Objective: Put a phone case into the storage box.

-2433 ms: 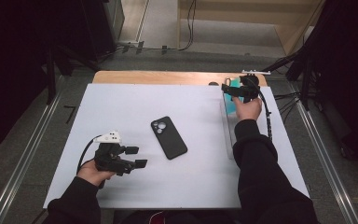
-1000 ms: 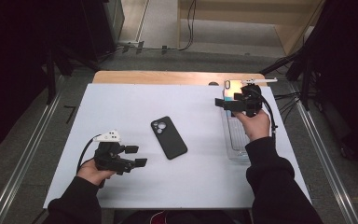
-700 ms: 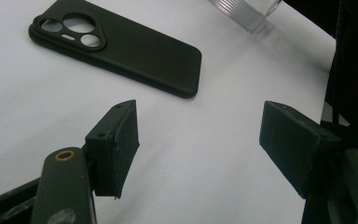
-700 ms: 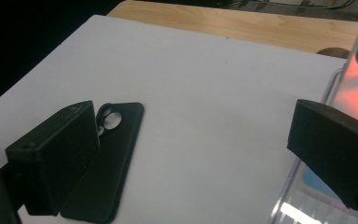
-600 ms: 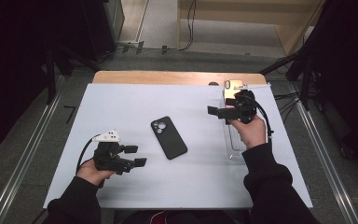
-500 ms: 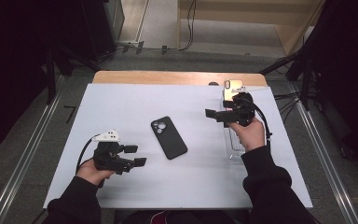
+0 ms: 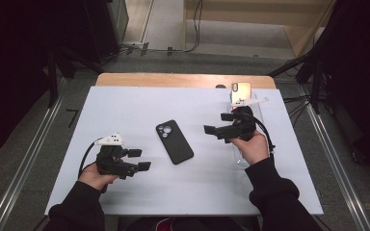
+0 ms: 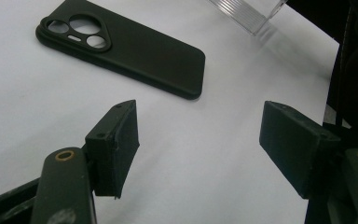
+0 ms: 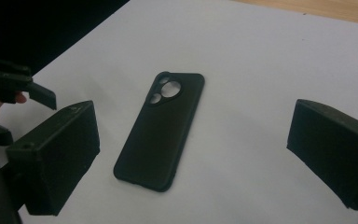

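A black phone case [image 7: 175, 142] lies flat, back up, near the middle of a white surface [image 7: 125, 106], its camera cut-outs toward the far side. In the high view, the left gripper [image 7: 139, 160] rests near the front left of the surface, jaws spread and empty, near the case but not touching it. The right gripper [image 7: 218, 123] hovers to the right of the case, pointed at it, jaws also spread and holding nothing. That view alone shows a gold phone [image 7: 241, 90] at the far right edge. The left gripper view adds the corner of a clear plastic tray [image 8: 249, 10] beyond the case. The right gripper view frames the case between its jaws, with the left gripper at its left edge.
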The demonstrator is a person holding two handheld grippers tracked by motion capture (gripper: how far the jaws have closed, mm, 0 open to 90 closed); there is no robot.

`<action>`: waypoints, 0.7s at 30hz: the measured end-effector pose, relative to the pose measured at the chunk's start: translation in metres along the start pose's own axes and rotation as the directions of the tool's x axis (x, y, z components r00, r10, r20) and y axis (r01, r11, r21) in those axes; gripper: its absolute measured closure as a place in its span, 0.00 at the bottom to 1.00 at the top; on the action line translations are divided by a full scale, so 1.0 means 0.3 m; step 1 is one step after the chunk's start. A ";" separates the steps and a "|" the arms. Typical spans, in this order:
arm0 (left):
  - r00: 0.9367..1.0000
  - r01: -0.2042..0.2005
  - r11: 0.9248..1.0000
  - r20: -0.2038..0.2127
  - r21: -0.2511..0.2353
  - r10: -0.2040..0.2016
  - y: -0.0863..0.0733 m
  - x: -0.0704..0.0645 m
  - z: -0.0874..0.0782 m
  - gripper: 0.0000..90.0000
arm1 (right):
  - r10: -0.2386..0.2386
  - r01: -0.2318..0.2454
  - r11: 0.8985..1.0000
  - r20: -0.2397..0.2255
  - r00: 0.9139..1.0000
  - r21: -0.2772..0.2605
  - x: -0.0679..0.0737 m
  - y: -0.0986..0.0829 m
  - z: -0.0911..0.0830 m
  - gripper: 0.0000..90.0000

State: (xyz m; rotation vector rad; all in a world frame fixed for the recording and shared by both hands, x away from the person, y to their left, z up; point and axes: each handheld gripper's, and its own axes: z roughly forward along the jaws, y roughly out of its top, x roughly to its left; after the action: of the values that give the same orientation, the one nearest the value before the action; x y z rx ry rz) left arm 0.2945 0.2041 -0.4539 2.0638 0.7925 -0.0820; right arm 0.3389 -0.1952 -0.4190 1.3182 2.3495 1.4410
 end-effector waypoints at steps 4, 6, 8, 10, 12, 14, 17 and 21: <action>1.000 0.000 1.000 0.001 -0.001 0.000 0.000 0.002 -0.001 0.32 | -0.023 0.023 1.000 -0.022 0.999 0.001 0.023 -0.015 0.008 0.01; 1.000 0.000 1.000 -0.001 -0.003 0.000 0.000 0.003 -0.002 0.32 | -0.027 0.027 1.000 -0.042 0.999 0.005 0.036 -0.023 0.015 0.01; 1.000 0.001 1.000 -0.001 -0.004 -0.001 0.000 0.003 -0.004 0.32 | -0.028 0.029 1.000 -0.056 0.998 0.011 0.048 -0.033 0.022 0.01; 1.000 0.000 1.000 -0.003 -0.005 0.000 0.000 0.004 -0.006 0.32 | -0.029 0.030 0.999 -0.070 0.997 0.014 0.060 -0.042 0.026 0.01; 1.000 -0.002 1.000 -0.004 -0.005 0.002 0.000 0.005 -0.007 0.32 | -0.034 0.035 0.999 -0.082 0.996 0.013 0.071 -0.051 0.030 0.01; 1.000 -0.002 1.000 -0.005 -0.004 0.002 0.000 0.006 -0.007 0.32 | -0.042 0.044 0.999 -0.092 0.995 0.012 0.083 -0.061 0.031 0.01; 1.000 -0.001 1.000 -0.003 -0.007 0.001 -0.001 0.007 -0.008 0.32 | -0.046 0.047 0.999 -0.110 0.993 0.008 0.095 -0.075 0.032 0.01; 1.000 0.000 1.000 -0.003 -0.005 0.000 -0.001 0.006 -0.009 0.32 | -0.047 0.049 0.999 -0.130 0.990 0.006 0.110 -0.095 0.034 0.01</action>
State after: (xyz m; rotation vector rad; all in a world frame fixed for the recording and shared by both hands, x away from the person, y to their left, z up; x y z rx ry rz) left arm 0.2952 0.2072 -0.4531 2.0592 0.7942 -0.0764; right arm 0.3054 -0.1701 -0.4350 1.1953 2.4523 1.5486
